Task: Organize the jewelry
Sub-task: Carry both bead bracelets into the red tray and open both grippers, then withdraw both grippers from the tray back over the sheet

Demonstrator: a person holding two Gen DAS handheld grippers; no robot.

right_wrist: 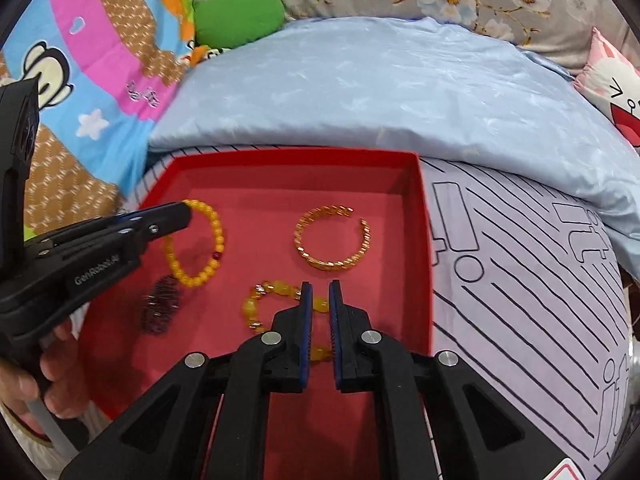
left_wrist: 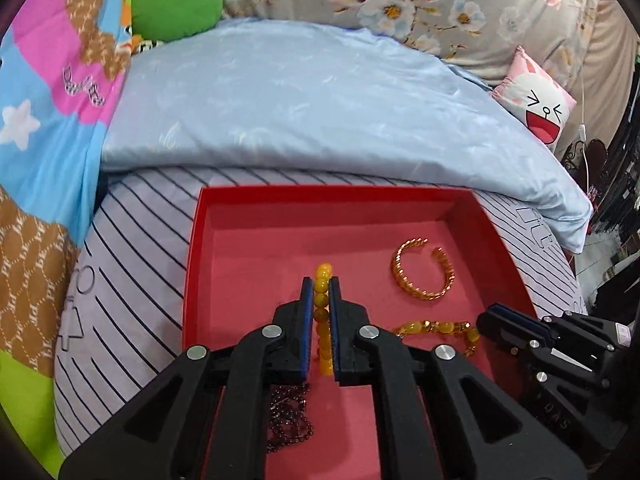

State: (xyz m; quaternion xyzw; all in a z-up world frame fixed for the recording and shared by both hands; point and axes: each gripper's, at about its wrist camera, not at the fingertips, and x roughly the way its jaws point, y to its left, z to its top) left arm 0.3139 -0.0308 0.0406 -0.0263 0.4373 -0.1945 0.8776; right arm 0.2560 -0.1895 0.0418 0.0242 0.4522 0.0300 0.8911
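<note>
With two bracelets clamped at once over the shallow red cardboard tray [right_wrist: 424, 248], the step in hand reads as setting each down in its own bare patch of the tray floor.

The round-bead yellow bracelet [right_wrist: 208, 248] hangs by one part of its loop from the left gripper [left_wrist: 321, 280], whose jaws are nearly shut with the bead string pinched between the blue pads. In the right wrist view most of its loop droops close to the floor in the left half of the tray, just above the dark purple bead chain [right_wrist: 162, 306] heaped there. The amber bracelet with chunky beads and small metal spacers [right_wrist: 262, 300] is clamped the same way by the right gripper [right_wrist: 318, 285], near the front of the tray.

The open gold twisted cuff bangle [right_wrist: 332, 238] lies flat toward the back right, apart from both.

Procedure, as judged:
- Carry the yellow loop clear of the purple chain before lowering, so that the strands do not tangle.
- Lower until the beads rest on the floor, then open the jaws; a release from height lets round beads roll or bounce.
- Keep the amber bracelet short of the gold bangle.
- Keep the two grippers apart, since they work close together here.
</note>
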